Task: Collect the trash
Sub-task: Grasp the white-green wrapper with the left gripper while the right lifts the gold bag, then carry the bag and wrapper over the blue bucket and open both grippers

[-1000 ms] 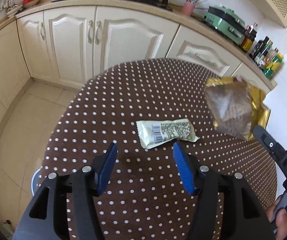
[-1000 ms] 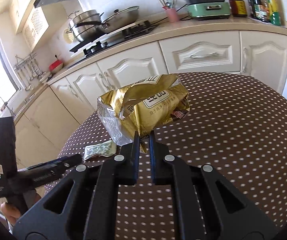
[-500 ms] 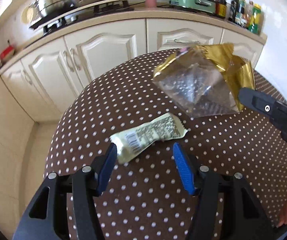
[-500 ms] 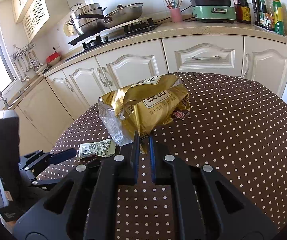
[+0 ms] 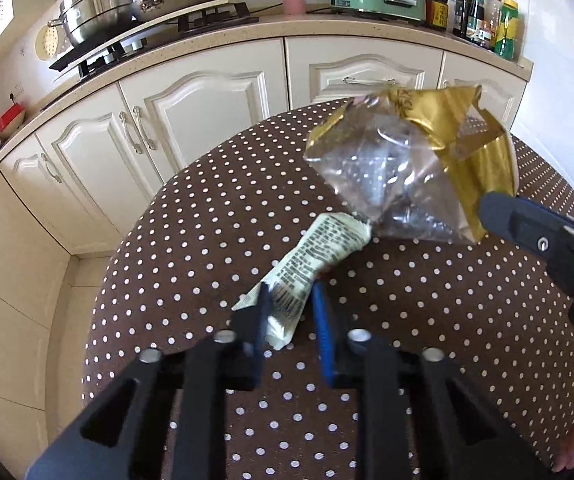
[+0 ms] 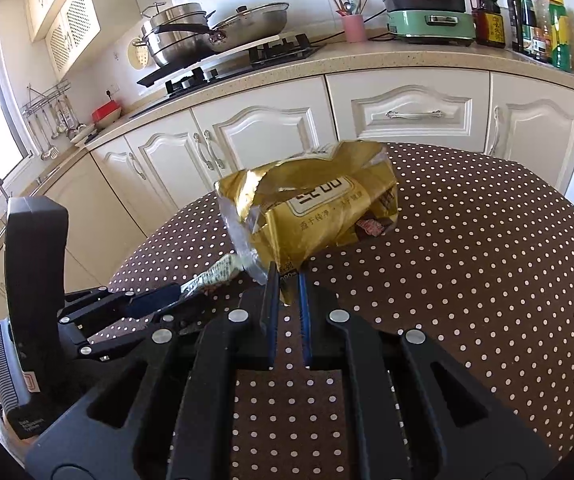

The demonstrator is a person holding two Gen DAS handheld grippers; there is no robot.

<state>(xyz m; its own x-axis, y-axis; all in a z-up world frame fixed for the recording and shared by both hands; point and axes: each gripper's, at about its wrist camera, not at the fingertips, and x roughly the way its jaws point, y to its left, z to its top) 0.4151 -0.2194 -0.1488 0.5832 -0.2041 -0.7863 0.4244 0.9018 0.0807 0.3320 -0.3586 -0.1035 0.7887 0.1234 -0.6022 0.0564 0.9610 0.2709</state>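
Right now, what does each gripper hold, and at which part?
Left gripper: pale wrapper, near its barcode end, jaws just closed. Right gripper: gold bag, bottom corner.

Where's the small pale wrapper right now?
In the left wrist view, the pale wrapper lies mid-table, its near end pinched in the left gripper, its far end touching the gold bag.

Printed matter visible on the trash items and the counter.
The gold bag (image 6: 319, 212) is showing a white label panel with large Chinese characters and a smaller line beneath, too distorted to read reliably; the pale wrapper (image 5: 311, 264) is displaying a barcode and dense fine print, illegible here; the dark sauce bottle (image 6: 487, 12) is bearing a yellow label with unreadable characters.
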